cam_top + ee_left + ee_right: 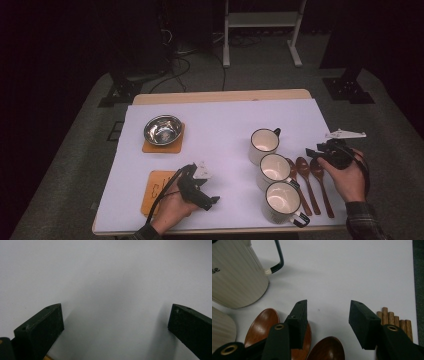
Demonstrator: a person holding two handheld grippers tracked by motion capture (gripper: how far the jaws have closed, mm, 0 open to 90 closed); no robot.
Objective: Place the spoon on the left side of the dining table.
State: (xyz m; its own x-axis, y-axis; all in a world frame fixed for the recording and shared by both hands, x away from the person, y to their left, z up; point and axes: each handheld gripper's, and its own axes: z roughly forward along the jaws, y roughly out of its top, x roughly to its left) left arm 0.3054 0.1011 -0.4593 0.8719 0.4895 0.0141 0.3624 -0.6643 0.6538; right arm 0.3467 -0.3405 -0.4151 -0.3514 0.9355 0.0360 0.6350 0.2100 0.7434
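R gripper (328, 315), jaws apart and empty, hovered above three wooden spoons (309, 172) beside three mugs (274, 167); L gripper (116, 322), jaws wide, rested near an orange mat (152, 187). Steel bowl (162, 129) sat well apart.

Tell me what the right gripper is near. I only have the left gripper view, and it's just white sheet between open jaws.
Observer: The right gripper hovers with its jaws apart over the bowls of three wooden spoons, which lie side by side. Nothing is between the jaws.
Operator: Anything next to those spoons?
Observer: Yes. In the high view, three cream mugs stand in a row just left of the spoons.
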